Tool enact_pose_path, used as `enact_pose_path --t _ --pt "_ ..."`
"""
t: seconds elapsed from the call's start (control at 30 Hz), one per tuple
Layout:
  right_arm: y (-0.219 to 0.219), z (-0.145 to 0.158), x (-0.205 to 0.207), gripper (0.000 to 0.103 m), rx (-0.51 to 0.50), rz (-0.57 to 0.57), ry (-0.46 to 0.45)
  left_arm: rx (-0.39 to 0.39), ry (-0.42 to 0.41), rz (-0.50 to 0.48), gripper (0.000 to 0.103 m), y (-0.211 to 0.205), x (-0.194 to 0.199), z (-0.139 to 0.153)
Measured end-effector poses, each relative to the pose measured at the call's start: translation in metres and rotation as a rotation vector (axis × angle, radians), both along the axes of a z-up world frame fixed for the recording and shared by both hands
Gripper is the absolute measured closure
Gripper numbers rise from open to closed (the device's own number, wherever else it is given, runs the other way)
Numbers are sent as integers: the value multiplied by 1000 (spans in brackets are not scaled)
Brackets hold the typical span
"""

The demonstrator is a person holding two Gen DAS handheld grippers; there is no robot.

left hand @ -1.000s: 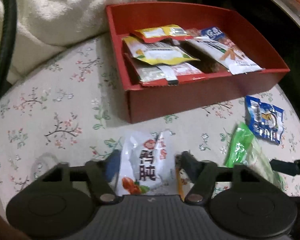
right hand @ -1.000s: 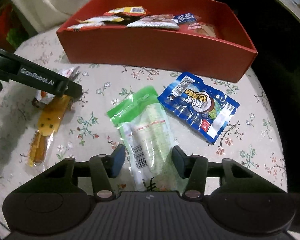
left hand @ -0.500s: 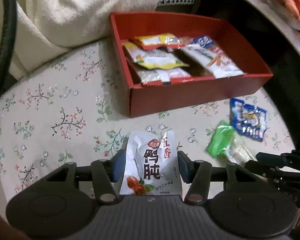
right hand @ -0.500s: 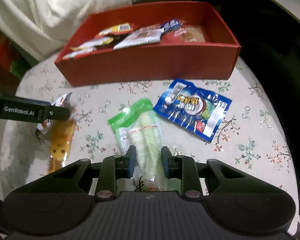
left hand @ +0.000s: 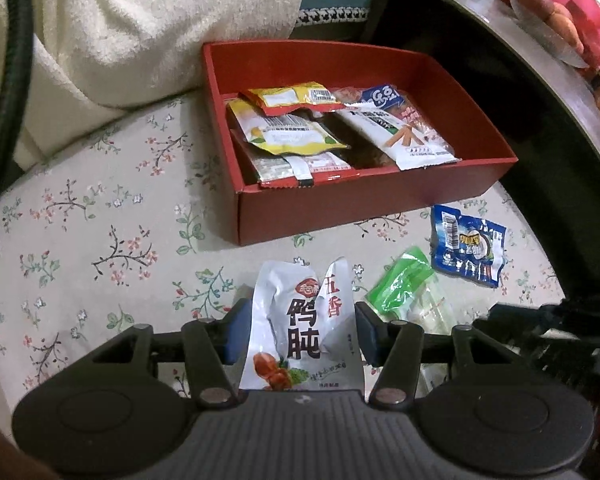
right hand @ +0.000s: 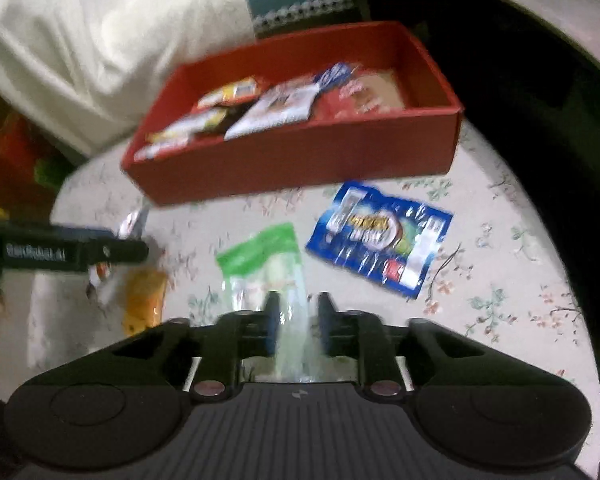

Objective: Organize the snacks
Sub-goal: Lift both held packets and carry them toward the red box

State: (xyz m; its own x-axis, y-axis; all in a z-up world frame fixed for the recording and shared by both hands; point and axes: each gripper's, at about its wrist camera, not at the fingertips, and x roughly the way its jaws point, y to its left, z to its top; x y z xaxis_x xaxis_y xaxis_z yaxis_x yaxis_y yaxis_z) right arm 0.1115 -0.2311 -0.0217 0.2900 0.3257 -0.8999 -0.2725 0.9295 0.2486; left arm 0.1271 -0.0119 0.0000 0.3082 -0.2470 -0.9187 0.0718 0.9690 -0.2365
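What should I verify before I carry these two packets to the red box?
1. Left claw grips the white packet: ok, the pads press on both of its edges.
2. Right claw grips the green packet: cannot tell. The packet is between the pads, but the jaws are opening and the view is blurred.
3. Red box has room: ok, its right end looks free of packets.
4. Way to the box is free: ok, only the blue packet lies flat in front of it.
5. The claws are apart: ok.
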Motion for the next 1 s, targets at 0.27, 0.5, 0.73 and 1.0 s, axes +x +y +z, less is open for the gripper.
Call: enact_pose_path --t 0.27,0.5,0.73,1.0 --pt "37 -20 -6 31 -107 93 19 -7 -2 -27 55 -2 -2 2" --pt "30 -28 -12 62 -153 77 25 -37 -14 -17 55 3 -2 10" --pt "15 -15 -11 77 -12 17 46 -53 -25 -22 55 6 -3 15" --pt "-4 9 3 77 91 -70 -24 -55 -53 -37 55 2 -4 24"
